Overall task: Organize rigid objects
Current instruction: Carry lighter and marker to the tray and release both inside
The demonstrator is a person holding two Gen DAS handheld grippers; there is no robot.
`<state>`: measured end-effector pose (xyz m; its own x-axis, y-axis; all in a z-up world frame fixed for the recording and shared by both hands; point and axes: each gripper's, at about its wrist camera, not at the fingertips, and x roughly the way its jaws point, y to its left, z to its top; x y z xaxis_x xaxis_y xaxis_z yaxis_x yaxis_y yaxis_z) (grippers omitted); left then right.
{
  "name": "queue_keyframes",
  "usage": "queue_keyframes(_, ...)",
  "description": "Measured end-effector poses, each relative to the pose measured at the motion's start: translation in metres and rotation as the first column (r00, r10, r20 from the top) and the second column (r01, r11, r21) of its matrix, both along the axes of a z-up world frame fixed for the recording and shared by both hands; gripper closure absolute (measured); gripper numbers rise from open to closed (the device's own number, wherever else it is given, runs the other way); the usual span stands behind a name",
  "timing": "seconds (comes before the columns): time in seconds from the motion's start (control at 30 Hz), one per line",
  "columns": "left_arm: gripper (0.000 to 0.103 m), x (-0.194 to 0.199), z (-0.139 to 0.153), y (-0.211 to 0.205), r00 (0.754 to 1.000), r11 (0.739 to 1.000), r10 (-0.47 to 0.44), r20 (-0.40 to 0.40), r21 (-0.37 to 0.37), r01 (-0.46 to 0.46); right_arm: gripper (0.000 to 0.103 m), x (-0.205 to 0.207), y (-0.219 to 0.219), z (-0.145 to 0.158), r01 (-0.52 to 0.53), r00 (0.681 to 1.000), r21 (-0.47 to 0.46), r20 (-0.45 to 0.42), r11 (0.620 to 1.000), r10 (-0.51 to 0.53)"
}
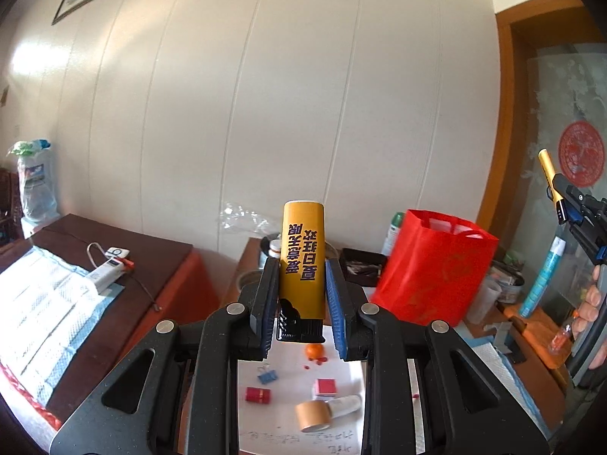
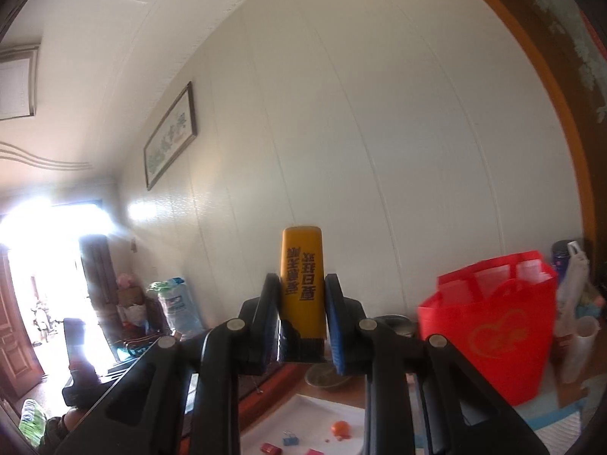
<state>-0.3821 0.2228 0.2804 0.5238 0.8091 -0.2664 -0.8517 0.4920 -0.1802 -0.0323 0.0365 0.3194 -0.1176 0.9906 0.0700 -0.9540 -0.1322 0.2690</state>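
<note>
- Here the red bag point(image 1: 432, 265) stands upright at the desk's far edge, light and floppy, best taken by its rim.
- Left gripper point(image 1: 301, 295) is clamped on a yellow lighter point(image 1: 302, 250), held aloft; hard, light, slick plastic.
- Right gripper point(image 2: 302, 318) likewise pinches a second yellow lighter point(image 2: 302, 280) by its flat sides, above the white sheet point(image 2: 326, 413).

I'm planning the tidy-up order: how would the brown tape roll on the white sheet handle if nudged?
The brown tape roll lies partly on its side, so it may roll. Its hollow core suggests lightness. It looks rigid, and it touches a white tube, which might shift too.
</note>
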Motion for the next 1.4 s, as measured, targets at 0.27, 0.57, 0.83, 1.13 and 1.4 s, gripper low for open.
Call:
queue_keyframes(0.27, 0.079, -0.010, -0.013, 0.021, 1.000, 0.999, 0.008, 0.011, -0.040, -0.008, 0.080, -0.028, 0.039, -0.014, -0.080, 0.997, -0.073, -0.026, 0.994, 0.078)
queue_keyframes(0.57, 0.079, -0.003, -0.030, 0.051, 1.000, 0.996, 0.006, 0.012, -0.084, -0.005, 0.080, -0.044, 0.067, -0.036, -0.110, 0.993, -0.161, -0.070, 0.981, 0.099)
queue_keyframes(0.83, 0.079, 0.024, -0.068, 0.085, 0.999, 0.983, -0.034, -0.033, -0.182, 0.028, 0.080, -0.053, 0.101, -0.068, -0.123, 0.990, -0.271, -0.098, 0.955, 0.100)
queue_keyframes(1.13, 0.079, 0.063, -0.145, 0.130, 0.991, 0.932, -0.078, -0.105, -0.361, 0.035, 0.080, -0.047, 0.150, -0.137, -0.128, 0.986, -0.476, -0.159, 0.870, 0.058)
queue_keyframes(1.4, 0.079, 0.094, -0.205, 0.147, 0.978, 0.879, -0.137, -0.155, -0.475, 0.048, 0.080, -0.044, 0.190, -0.223, -0.108, 0.986, -0.681, -0.164, 0.724, -0.007)
